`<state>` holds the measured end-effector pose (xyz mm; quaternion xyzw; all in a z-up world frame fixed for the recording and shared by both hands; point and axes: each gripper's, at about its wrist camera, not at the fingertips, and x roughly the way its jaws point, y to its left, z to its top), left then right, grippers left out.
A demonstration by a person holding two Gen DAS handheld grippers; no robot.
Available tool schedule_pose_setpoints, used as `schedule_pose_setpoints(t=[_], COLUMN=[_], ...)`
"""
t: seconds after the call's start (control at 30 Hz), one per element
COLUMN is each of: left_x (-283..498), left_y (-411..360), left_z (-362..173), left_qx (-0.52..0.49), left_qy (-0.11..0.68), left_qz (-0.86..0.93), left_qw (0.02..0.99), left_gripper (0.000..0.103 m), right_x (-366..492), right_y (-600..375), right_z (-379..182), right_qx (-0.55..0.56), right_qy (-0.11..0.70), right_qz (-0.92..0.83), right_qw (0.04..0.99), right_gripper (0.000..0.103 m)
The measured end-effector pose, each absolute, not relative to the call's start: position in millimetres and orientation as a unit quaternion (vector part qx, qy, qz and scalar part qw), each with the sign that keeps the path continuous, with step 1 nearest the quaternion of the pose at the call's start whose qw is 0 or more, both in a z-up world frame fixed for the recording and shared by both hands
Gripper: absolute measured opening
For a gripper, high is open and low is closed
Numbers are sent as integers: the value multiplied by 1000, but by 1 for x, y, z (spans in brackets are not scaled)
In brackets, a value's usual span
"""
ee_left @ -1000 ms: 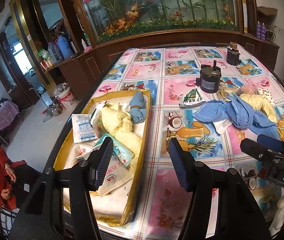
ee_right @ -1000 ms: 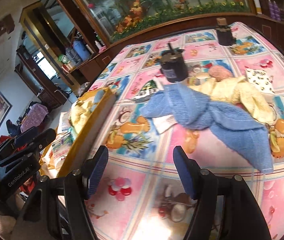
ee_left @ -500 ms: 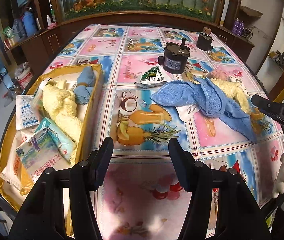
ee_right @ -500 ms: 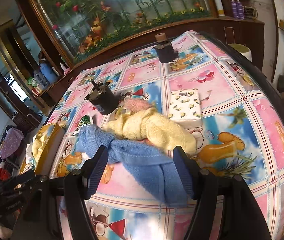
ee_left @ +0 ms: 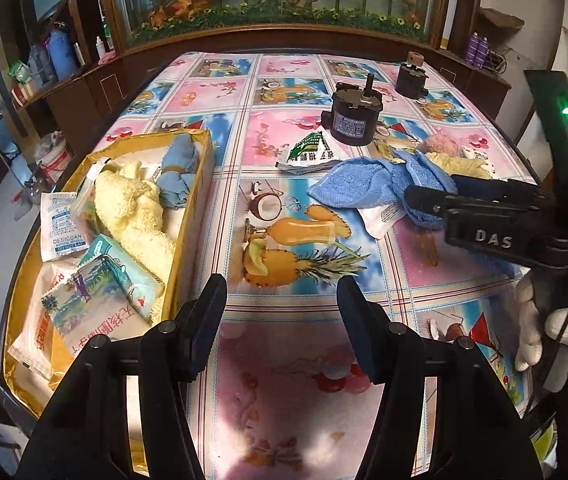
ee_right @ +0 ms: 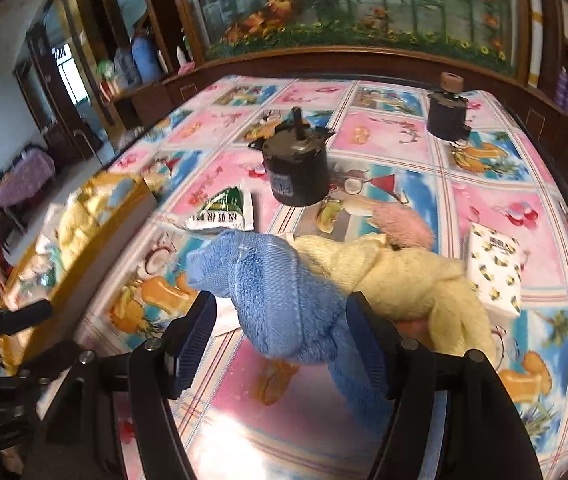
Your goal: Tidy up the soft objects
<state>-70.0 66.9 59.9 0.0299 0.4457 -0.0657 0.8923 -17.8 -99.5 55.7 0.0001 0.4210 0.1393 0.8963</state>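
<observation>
A blue towel (ee_right: pixel 280 296) lies crumpled on the patterned table, over a yellow towel (ee_right: pixel 411 284) and by a pink cloth (ee_right: pixel 403 224). My right gripper (ee_right: pixel 280 340) is open, its jaws on either side of the blue towel's near end. In the left wrist view the blue towel (ee_left: pixel 363 184) lies right of centre, with the right gripper (ee_left: pixel 435 200) over it. My left gripper (ee_left: pixel 282 320) is open and empty above the table's near part. A gold box (ee_left: pixel 192 216) at the left holds a yellow towel (ee_left: pixel 132 208), a blue cloth (ee_left: pixel 180 172) and packets.
Two black motors (ee_left: pixel 353 120) (ee_left: pixel 411 76) stand at the back of the table. A green-white sachet (ee_left: pixel 307 152) lies near them. A tissue pack (ee_right: pixel 493 268) lies right of the yellow towel. A white packet (ee_left: pixel 381 216) sticks out under the blue towel.
My right gripper has moved in over the blue towel, which now sits between its jaws. The left gripper has swung a little and still hovers empty.
</observation>
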Motion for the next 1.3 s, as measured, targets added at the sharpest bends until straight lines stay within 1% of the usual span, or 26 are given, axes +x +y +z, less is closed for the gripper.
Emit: schedule_pose_setpoints(t=[0.03, 0.1, 0.13, 0.33, 0.47, 0.67, 0.8, 1.07, 1.2, 1.3], left_x=[-71, -73, -73, -73, -75, -83, -87, -76, -60, -54], left_y=[67, 68, 69, 76, 79, 72, 60, 26, 11, -7], left_z=[60, 59, 58, 53, 52, 51, 50, 47, 33, 25], left_qx=[27, 22, 19, -8, -18, -22, -15, -50, -88, -68], left_qy=[448, 450, 453, 467, 468, 472, 473, 478, 513, 526], left_qz=[-72, -82, -82, -83, -89, -123, -140, -214, -211, -189], left_qw=[891, 889, 887, 880, 879, 873, 870, 850, 828, 827], left_gripper=[58, 58, 58, 58, 58, 58, 58, 58, 58, 58], right_x=[-18, -22, -25, -53, -76, -87, -87, -85, -88, -89], right_y=[-97, -99, -101, -108, -110, -137, -153, -182, -193, -200], right_z=[53, 51, 51, 51, 47, 51, 48, 38, 38, 36], right_qx=[-6, 8, 26, 98, 123, 166, 188, 228, 238, 245], right_qy=[423, 429, 434, 473, 494, 477, 473, 465, 460, 457], right_qz=[140, 151, 165, 240, 279, 270, 244, 207, 197, 191], right_qw=[895, 891, 886, 842, 814, 820, 826, 830, 832, 834], right_gripper=[66, 51, 45, 44, 47, 51, 52, 52, 52, 52])
